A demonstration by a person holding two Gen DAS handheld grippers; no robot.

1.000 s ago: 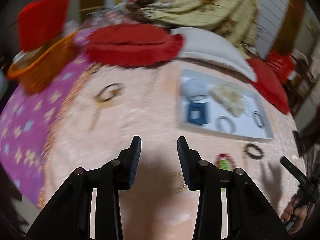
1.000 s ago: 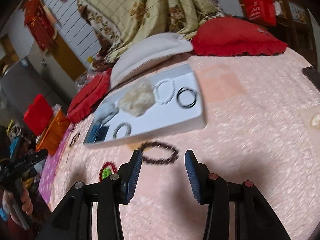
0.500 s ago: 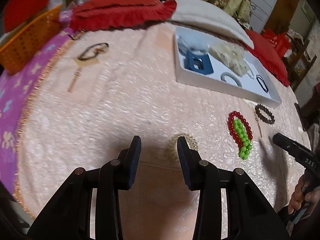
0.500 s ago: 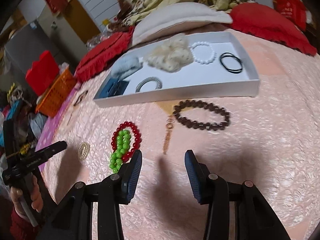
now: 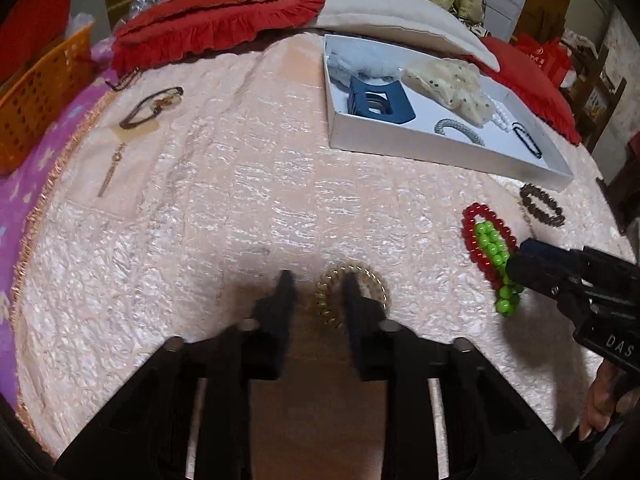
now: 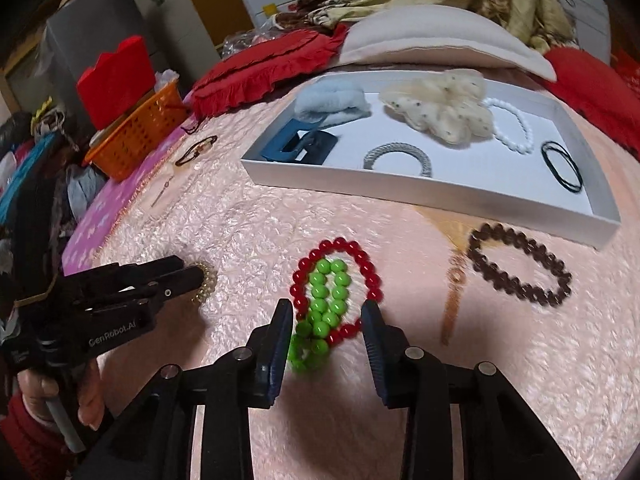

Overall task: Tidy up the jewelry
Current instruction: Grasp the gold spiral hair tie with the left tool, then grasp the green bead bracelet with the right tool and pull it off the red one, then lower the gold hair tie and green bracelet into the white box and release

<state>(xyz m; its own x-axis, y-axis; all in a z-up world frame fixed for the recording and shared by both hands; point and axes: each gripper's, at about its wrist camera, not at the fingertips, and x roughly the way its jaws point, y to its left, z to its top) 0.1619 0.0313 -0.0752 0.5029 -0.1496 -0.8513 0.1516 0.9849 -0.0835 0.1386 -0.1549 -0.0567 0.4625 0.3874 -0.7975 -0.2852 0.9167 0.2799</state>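
My left gripper (image 5: 316, 284) is open, low over the pink bedspread, its fingers straddling one side of a gold spiral hair tie (image 5: 352, 294). My right gripper (image 6: 326, 312) is open around the near end of a red bead bracelet (image 6: 362, 260) with a green bead bracelet (image 6: 326, 300) lying inside it. A brown bead bracelet (image 6: 520, 268) lies to the right. A white tray (image 6: 420, 190) behind holds a blue claw clip (image 6: 298, 146), a blue scrunchie, a cream scrunchie (image 6: 440, 110), a grey hair tie, a white bead bracelet and black bands.
A brown cord bracelet (image 5: 152, 106) and a thin chain (image 5: 110, 172) lie at the far left of the bedspread. Red cushions (image 5: 216, 20) and a beige pillow sit behind the tray. An orange basket (image 6: 140, 136) stands at the left on a purple cloth.
Both grippers have come down and forward. The left one now straddles the gold hair tie and the right one has closed in on the red and green bracelets.
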